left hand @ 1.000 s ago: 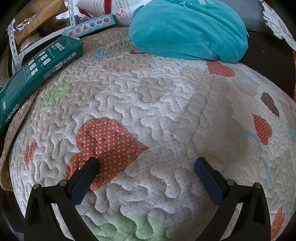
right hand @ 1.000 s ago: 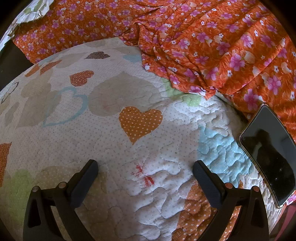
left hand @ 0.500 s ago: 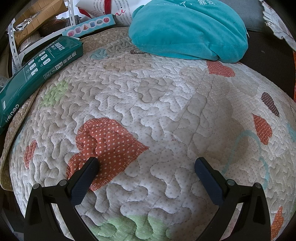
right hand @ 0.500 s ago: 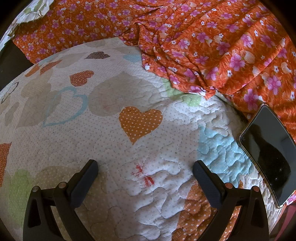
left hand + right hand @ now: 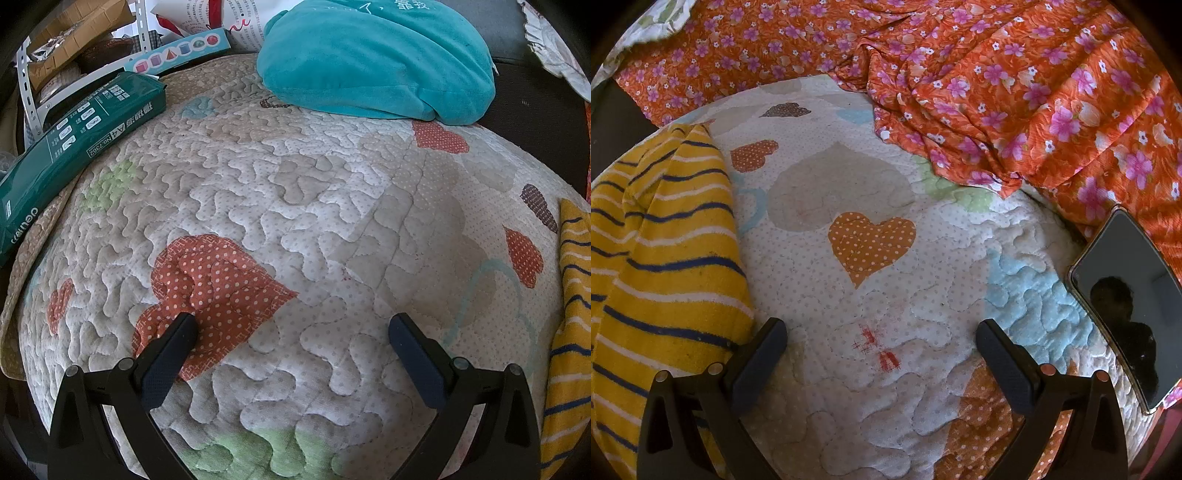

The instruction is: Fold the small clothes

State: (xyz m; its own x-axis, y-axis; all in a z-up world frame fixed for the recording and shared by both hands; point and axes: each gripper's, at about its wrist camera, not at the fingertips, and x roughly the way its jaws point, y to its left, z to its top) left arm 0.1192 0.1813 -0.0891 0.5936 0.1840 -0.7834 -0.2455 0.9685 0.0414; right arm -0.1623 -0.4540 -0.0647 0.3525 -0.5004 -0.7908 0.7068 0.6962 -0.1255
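Quilt (image 5: 886, 177): striped garment (image 5: 665, 258) beside right gripper (image 5: 881, 339)

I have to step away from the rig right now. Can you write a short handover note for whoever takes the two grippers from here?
Left gripper: open, holding nothing, over the quilted heart-patterned mat.
Right gripper: open, holding nothing, over the same mat.
Garment: a yellow knit piece with navy and white stripes lies rumpled on the mat between the two grippers, beside the right gripper's left finger and at the right edge of the left wrist view.
Nearby: a dark phone on the mat's right edge, orange floral cloth behind it.
Done: no fold visible.
Left: grasp, spread flat, fold.
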